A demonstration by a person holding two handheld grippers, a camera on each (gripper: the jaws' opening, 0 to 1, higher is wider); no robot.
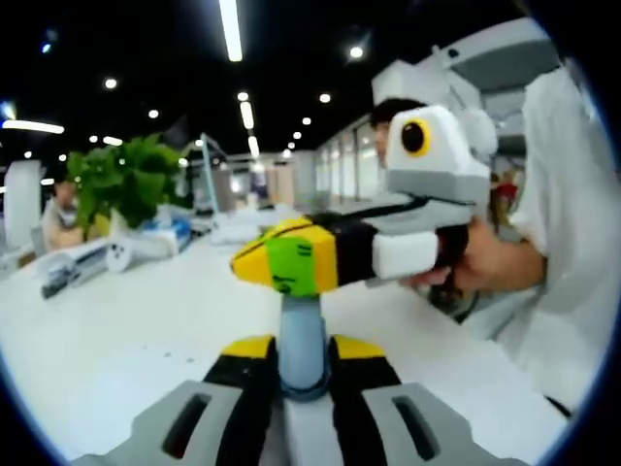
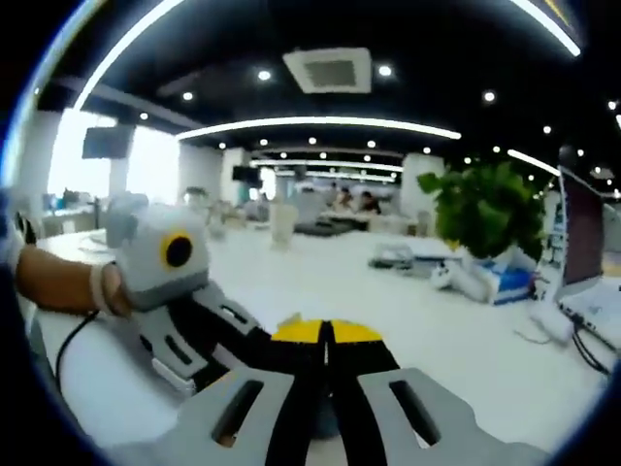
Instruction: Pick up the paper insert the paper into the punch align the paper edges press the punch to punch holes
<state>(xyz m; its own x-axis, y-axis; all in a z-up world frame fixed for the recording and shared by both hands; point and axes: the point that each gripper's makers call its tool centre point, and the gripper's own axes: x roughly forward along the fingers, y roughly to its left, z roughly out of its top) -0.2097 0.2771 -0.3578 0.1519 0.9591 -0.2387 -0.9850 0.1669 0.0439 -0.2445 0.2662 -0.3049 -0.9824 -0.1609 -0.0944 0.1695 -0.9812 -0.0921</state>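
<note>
The left gripper view showed a grey-blue post (image 1: 303, 325) standing on the white table (image 1: 116, 335); whether it belonged to the punch could not be told. The left gripper (image 1: 304, 351) pinched the post at its foot. Right of the post, a hand (image 1: 477, 260) held the right gripper (image 1: 287, 262) level, its tip on the post's top. The right gripper view showed the right gripper's jaws pressed together.

A white bench (image 2: 320, 282) spans both views. At its far side sit a leafy plant (image 2: 488, 206) and a blue-and-white pack (image 2: 505, 282). A laptop (image 2: 592, 291) rests at the right edge of the right gripper view.
</note>
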